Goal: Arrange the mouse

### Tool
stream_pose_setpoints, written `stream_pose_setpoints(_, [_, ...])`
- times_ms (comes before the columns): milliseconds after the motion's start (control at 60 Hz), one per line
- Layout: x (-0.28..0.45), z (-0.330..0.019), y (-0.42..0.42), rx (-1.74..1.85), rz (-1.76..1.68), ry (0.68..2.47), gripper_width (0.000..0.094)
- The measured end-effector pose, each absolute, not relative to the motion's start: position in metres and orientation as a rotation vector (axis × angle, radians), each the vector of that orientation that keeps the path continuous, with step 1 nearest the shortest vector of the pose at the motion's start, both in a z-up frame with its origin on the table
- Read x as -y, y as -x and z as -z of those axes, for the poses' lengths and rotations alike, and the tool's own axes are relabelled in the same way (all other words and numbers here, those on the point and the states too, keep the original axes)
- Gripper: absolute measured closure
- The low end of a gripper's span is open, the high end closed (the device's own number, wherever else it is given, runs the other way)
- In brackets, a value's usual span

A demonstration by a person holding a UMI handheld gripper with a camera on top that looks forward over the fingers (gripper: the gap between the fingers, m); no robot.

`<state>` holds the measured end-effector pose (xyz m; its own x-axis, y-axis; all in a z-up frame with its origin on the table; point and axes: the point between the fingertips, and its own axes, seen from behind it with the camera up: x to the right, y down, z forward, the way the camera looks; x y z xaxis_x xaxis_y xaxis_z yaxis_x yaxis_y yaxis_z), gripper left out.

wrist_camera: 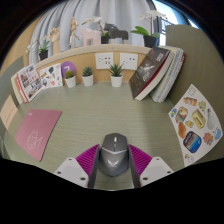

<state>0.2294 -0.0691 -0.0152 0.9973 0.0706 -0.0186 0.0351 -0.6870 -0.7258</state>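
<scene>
A grey computer mouse [112, 152] with a dark scroll wheel sits between my gripper's [112, 163] two fingers, its front pointing away over the tan desk [110, 110]. The magenta pads [88, 158] press against both of its sides with no gap showing, so the gripper is shut on the mouse. The mouse's rear and underside are hidden, and I cannot tell whether it rests on the desk or is raised off it.
A pink mat [35, 131] lies on the desk ahead to the left. A picture sheet [196, 118] lies to the right. Books [156, 70] lean against the back wall, next to small potted plants [116, 71] and a leaflet [34, 81].
</scene>
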Motion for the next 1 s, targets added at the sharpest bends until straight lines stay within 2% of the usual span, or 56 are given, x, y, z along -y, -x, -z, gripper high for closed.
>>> stream_pose_setpoints(50, [0.068, 0.015, -0.229, 0.075, -0.055, 2.317, 0.0418])
stream_pose_setpoints(300, [0.067, 0.016, -0.226, 0.046, -0.039, 2.313, 0.0591])
stream_pose_setpoints(333, [0.068, 0.016, -0.226, 0.030, -0.032, 2.325, 0.0563])
stream_pose_setpoints(350, [0.068, 0.016, -0.226, 0.025, -0.027, 2.327, 0.0620])
stream_pose_setpoints(550, [0.072, 0.005, -0.226, -0.068, 0.061, 2.365, 0.0623])
stream_pose_setpoints(667, [0.065, -0.055, -0.216, -0.136, 0.099, 2.287, 0.0622])
stream_pose_setpoints(900, [0.019, -0.237, -0.144, -0.099, 0.139, 2.026, 0.0622])
stream_pose_setpoints(1000, [0.002, -0.280, -0.087, -0.038, 0.100, 1.952, 0.0623])
